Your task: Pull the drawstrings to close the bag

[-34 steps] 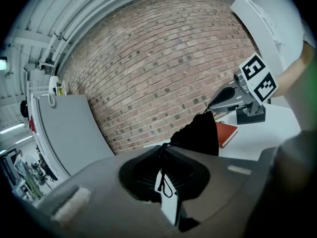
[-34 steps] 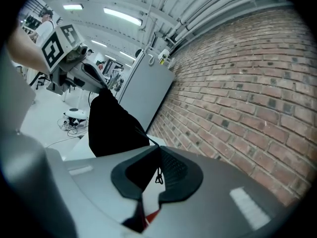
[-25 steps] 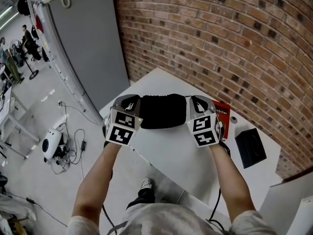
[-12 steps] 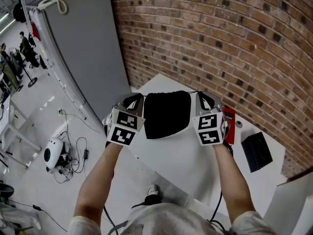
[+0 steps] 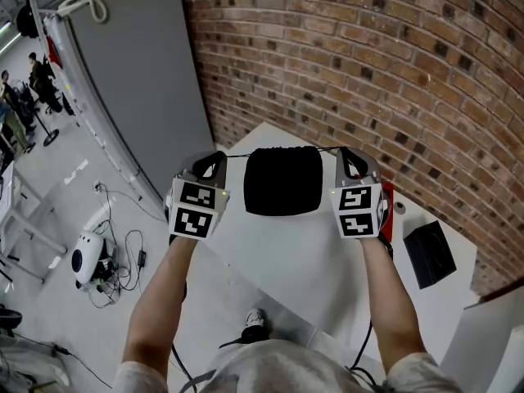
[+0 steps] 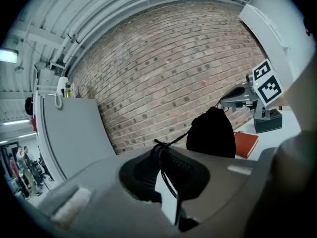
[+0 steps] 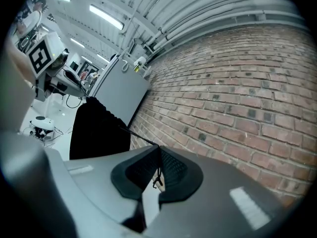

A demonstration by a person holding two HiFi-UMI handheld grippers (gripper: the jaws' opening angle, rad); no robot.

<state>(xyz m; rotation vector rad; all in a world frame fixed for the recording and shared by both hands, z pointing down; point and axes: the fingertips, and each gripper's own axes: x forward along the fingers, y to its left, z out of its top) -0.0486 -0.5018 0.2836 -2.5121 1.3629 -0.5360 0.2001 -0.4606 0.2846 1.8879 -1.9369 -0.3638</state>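
A black drawstring bag (image 5: 283, 181) hangs between my two grippers above the white table (image 5: 311, 260); its top edge is gathered. A thin drawstring (image 5: 236, 155) runs taut from the bag's left top corner to my left gripper (image 5: 214, 162), which is shut on it. On the other side, a second drawstring (image 5: 329, 149) leads to my right gripper (image 5: 350, 159), also shut on its cord. The left gripper view shows the knotted cord (image 6: 161, 148) clamped between the jaws and the bag (image 6: 212, 134) beyond. The right gripper view shows the cord (image 7: 138, 135) leading to the bag (image 7: 96, 130).
A red book (image 5: 386, 211), a small white roll (image 5: 399, 208) and a black box (image 5: 425, 253) lie on the table to the right. A brick wall (image 5: 393, 64) stands behind. A grey panel (image 5: 139, 80) rises at the left, past the table's left edge.
Both grippers have moved apart and upward. The bag has risen off the table, and its mouth has drawn narrower as the cords pulled tight.
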